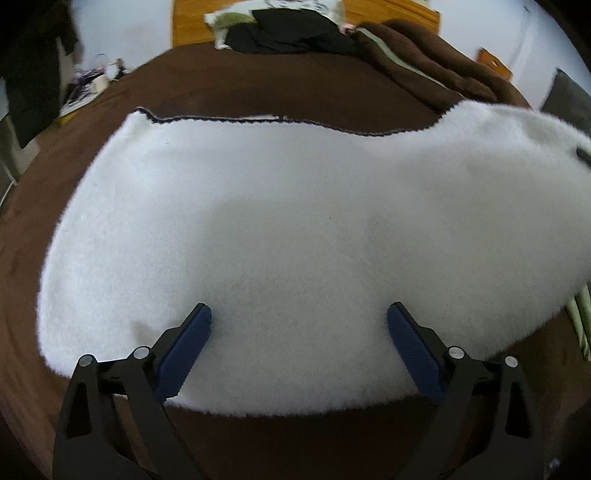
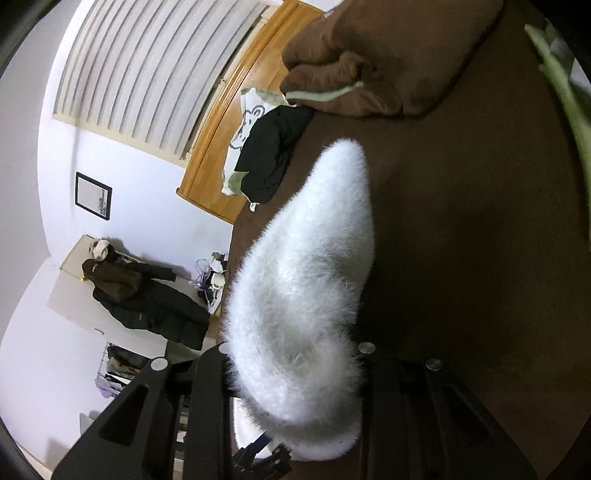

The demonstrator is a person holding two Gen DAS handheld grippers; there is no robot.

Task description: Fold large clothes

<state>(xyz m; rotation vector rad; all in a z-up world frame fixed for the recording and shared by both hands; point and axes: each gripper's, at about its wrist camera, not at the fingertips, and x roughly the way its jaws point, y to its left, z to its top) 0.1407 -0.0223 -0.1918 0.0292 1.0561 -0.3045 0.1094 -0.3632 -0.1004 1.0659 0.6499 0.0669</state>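
A large white fluffy garment (image 1: pixel 295 221) with a dark-trimmed far edge lies spread on the brown bed cover (image 1: pixel 258 92). My left gripper (image 1: pixel 299 308) hovers over its near edge, blue pads (image 1: pixel 184 350) wide apart and open, with only flat fabric below them. In the right wrist view, a bunched end of the same white garment (image 2: pixel 306 277) rises off the bed cover (image 2: pixel 461 221). My right gripper (image 2: pixel 291 354) is shut on it, and the fluff hides its fingertips. The lifted right end also shows in the left wrist view.
A bunched brown blanket (image 1: pixel 424 55) and a black garment (image 1: pixel 295 37) on a pillow lie at the head of the bed by the wooden headboard (image 1: pixel 188 22). Dark jackets (image 2: pixel 147 306) hang beside the bed, near a cluttered side table (image 2: pixel 212 277).
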